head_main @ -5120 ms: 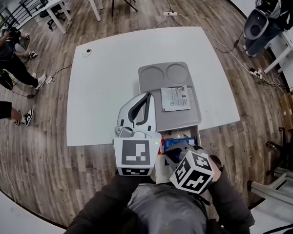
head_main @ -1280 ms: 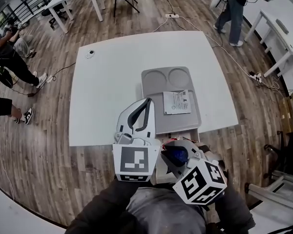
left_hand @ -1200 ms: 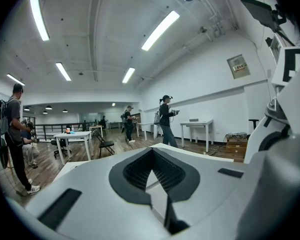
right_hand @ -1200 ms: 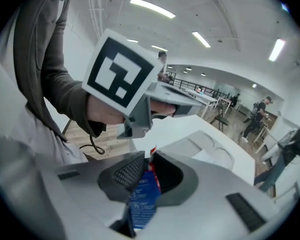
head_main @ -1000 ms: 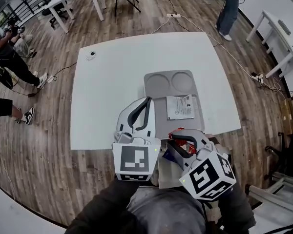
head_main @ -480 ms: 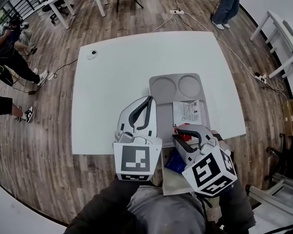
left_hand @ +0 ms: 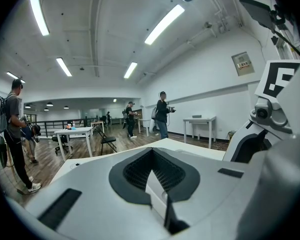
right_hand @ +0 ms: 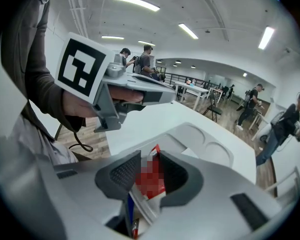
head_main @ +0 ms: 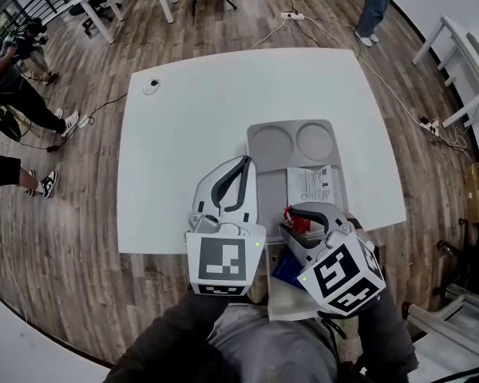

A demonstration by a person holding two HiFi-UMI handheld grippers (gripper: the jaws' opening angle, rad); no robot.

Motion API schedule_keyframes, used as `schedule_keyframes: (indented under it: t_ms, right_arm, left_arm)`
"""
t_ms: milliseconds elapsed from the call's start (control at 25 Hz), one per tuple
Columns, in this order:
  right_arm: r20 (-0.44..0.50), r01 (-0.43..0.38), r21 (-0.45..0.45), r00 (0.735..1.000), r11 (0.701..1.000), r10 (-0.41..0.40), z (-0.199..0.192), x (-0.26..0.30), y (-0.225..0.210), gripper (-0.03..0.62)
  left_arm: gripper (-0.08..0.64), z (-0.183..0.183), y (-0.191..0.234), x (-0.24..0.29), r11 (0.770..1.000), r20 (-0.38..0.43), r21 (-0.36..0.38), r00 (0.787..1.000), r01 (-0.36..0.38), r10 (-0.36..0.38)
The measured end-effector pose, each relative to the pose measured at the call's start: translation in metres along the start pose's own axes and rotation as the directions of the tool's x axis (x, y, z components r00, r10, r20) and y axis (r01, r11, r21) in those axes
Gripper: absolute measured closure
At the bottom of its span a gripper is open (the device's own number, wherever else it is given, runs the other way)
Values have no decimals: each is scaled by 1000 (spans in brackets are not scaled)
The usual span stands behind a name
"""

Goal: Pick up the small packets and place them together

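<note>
Placement step, head view and both gripper views. The right gripper points steeply down over the near end of the grey tray on the white bench. Its fingers stand partly open and have just been opening. The red packet stands between them, and both pads appear to touch it.

The left gripper lies nearly level over the bench just beside the tray's left rim, its fingers together and empty.

The step in hand is judged to be the release of the red packet onto the tray. To do it well:
- Carry the tip a little further in from the tray's near rim, towards the white printed sheet.
- Bring it low over the tray floor before the fingers part fully, so that the packet lies flat and does not tumble off the bench edge.
- Keep the left gripper where it is, clear of the drop.

The packet is small and flat, red with a pale edge, and its print cannot be read. It is probably light and pliable. A blue packet shows below the right gripper, off the bench, and is judged the likely next pick
</note>
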State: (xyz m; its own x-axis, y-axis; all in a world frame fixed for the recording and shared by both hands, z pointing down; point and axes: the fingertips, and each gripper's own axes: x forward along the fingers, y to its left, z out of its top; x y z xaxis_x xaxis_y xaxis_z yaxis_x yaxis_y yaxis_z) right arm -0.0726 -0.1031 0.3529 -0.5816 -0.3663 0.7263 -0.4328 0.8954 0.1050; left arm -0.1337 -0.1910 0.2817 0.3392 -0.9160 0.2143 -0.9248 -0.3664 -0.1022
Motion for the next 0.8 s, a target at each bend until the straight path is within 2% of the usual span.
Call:
schedule_keyframes:
  t_ms: [240,800]
  right_arm:
    - [-4,-23,-6,1000,1000,23,-3,5,7,424]
    - [20,-1,-34,1000,999,2,-2,-10,18,422]
  left_arm:
    - [560,-4,1,-3,1000,-7,1,1000,-6,6]
    - [560,3,-9,-14,1000,17,11,1000,-6,6]
